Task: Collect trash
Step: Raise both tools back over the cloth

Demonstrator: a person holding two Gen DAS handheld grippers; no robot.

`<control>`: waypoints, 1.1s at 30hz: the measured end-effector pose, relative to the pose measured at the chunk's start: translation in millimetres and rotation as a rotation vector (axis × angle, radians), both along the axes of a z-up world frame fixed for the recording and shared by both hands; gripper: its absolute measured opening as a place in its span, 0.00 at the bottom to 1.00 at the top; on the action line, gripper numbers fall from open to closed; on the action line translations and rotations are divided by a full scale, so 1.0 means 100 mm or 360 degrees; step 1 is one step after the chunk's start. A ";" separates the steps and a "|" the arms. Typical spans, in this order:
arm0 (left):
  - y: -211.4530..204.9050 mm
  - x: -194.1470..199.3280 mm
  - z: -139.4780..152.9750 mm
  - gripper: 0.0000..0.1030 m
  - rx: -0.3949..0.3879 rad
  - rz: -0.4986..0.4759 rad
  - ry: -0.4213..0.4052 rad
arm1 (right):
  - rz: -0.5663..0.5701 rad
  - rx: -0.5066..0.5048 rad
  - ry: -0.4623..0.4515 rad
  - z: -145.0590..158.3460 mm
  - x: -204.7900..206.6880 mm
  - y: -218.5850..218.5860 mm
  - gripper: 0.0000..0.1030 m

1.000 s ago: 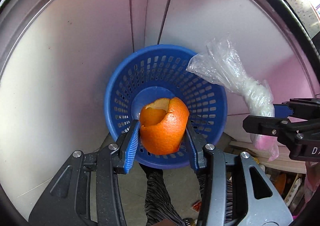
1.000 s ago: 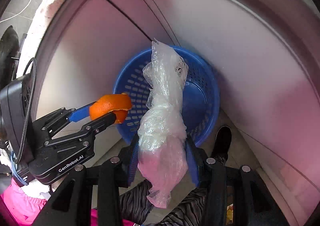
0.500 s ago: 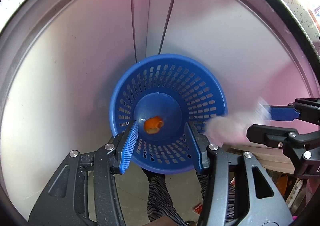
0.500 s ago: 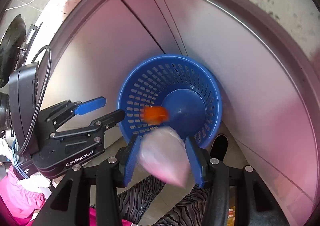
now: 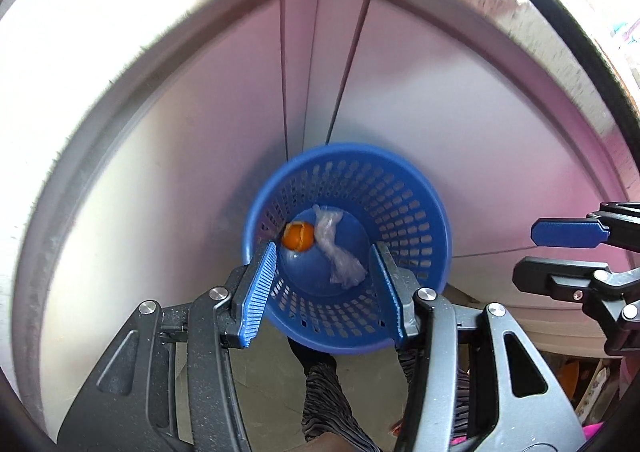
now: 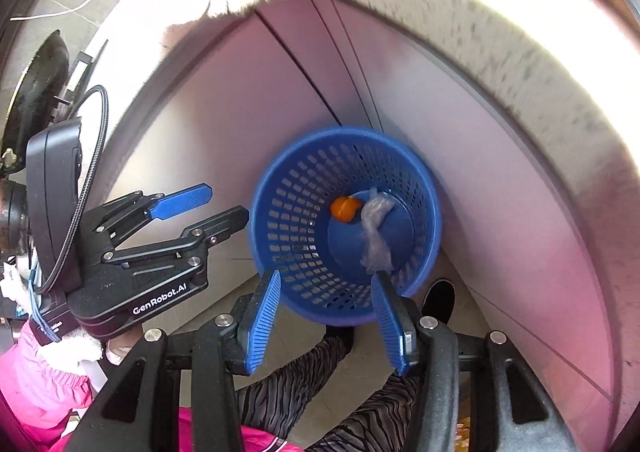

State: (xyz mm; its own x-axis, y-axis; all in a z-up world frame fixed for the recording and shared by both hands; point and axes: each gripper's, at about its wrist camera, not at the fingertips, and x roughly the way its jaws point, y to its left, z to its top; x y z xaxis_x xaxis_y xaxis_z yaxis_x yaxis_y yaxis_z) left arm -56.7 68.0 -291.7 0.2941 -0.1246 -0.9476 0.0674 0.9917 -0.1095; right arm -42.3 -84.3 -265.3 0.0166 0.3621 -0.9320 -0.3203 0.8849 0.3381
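Note:
A blue perforated trash basket (image 5: 404, 192) stands on the floor against white cabinet doors; it also shows in the right wrist view (image 6: 300, 180). Inside it lie an orange peel (image 5: 297, 236) and a crumpled clear plastic bag (image 5: 338, 252), side by side on the bottom; both show in the right wrist view too, the peel (image 6: 345, 209) and the bag (image 6: 374, 230). My left gripper (image 5: 322, 284) is open and empty, high above the basket. My right gripper (image 6: 326, 310) is open and empty, also above it. The right gripper shows in the left view (image 5: 560, 248), the left one in the right view (image 6: 214, 206).
White cabinet doors (image 5: 180, 192) rise behind the basket, under a pale speckled counter edge (image 6: 520, 32). The person's striped trouser legs (image 6: 304, 380) and a black shoe (image 6: 438, 298) are on the tiled floor beside the basket. A pink sleeve (image 6: 36, 392) is at lower left.
Both grippers opened and let go: the orange peel and the plastic bag fell into the basket. Both grippers have since risen, so the basket looks smaller.

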 end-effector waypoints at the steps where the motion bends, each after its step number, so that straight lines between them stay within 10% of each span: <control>1: 0.01 0.00 0.07 0.48 0.0003 0.0000 -0.0019 | 0.0005 0.0003 -0.0013 0.05 -0.02 0.00 0.48; 23: 0.16 0.47 1.46 0.59 -0.0072 0.0181 -0.0453 | -0.0090 0.0110 -0.0493 1.46 0.35 -0.69 0.68; 33: 0.09 0.96 1.60 0.59 -0.0064 0.0244 -0.0516 | -0.0331 0.0112 -0.0574 1.69 0.93 -1.24 0.68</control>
State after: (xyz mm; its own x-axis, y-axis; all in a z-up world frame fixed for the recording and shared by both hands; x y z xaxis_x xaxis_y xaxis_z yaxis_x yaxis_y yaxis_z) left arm 38.8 77.2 -131.5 0.5968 -0.0908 -0.7972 -0.0443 0.9883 -0.1457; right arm 51.1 -208.3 -95.9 0.4166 0.3793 -0.8262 -0.2459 0.9219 0.2992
